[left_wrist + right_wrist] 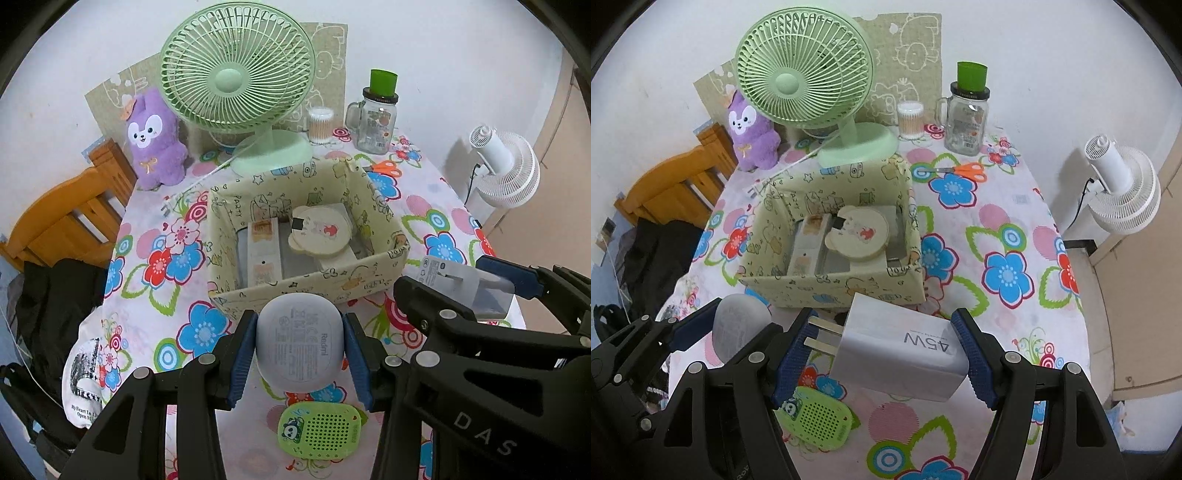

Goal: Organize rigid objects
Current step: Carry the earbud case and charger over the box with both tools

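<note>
My left gripper (300, 356) is shut on a rounded grey earbud case (299, 343), held above the flowered tablecloth just in front of the patterned cream box (306, 282). My right gripper (884, 360) is shut on a white 45W charger (903, 350), its two prongs pointing left against the left pad. The charger (454, 280) also shows at the right of the left wrist view, and the grey case (738, 325) at the left of the right wrist view. The box (831, 288) holds flat packages and a round bear-shaped mirror (320, 230). A green panda-print perforated tag (319, 430) lies on the cloth below both grippers.
Behind the box stand a green desk fan (240, 81), a purple plush toy (155, 142), a cotton swab jar (320, 125) and a glass mug jar with a green cup (375, 122). Orange scissors (964, 170) lie right of the box. A white floor fan (1123, 192) and wooden chair (70, 218) flank the table.
</note>
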Motion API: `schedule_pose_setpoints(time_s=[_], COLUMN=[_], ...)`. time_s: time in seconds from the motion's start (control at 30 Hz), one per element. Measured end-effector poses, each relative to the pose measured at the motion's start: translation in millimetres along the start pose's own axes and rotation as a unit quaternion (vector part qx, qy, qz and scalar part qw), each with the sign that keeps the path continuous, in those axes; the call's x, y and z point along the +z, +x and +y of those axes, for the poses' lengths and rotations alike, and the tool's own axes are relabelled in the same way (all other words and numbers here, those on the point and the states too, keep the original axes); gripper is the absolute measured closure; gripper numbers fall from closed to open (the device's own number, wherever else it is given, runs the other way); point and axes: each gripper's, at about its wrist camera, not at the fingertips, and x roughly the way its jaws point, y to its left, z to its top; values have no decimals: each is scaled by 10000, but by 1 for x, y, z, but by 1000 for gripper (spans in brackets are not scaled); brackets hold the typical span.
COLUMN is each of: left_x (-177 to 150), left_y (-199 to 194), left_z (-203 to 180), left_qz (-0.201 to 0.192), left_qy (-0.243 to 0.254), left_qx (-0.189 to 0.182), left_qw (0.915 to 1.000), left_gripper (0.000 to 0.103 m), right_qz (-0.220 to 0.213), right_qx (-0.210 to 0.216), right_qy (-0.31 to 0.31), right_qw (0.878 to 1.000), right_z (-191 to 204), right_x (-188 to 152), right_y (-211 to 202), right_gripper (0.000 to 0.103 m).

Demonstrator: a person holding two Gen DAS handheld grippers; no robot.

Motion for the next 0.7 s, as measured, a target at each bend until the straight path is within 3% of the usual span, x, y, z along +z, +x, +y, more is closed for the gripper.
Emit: schedule_pose_setpoints(time_s=[0.7], left_x=[26], left_y=[15], left_z=[16], left_qz=[18], left_qy=[-27], left_qx=[-53], left_qw=[10000], left_gripper=[55], right_qz=[53], right_qx=[33], right_qy=[-8], right_qw=[10000], right_z=[11], right_x=[31], right_y=[18], right_gripper=[27])
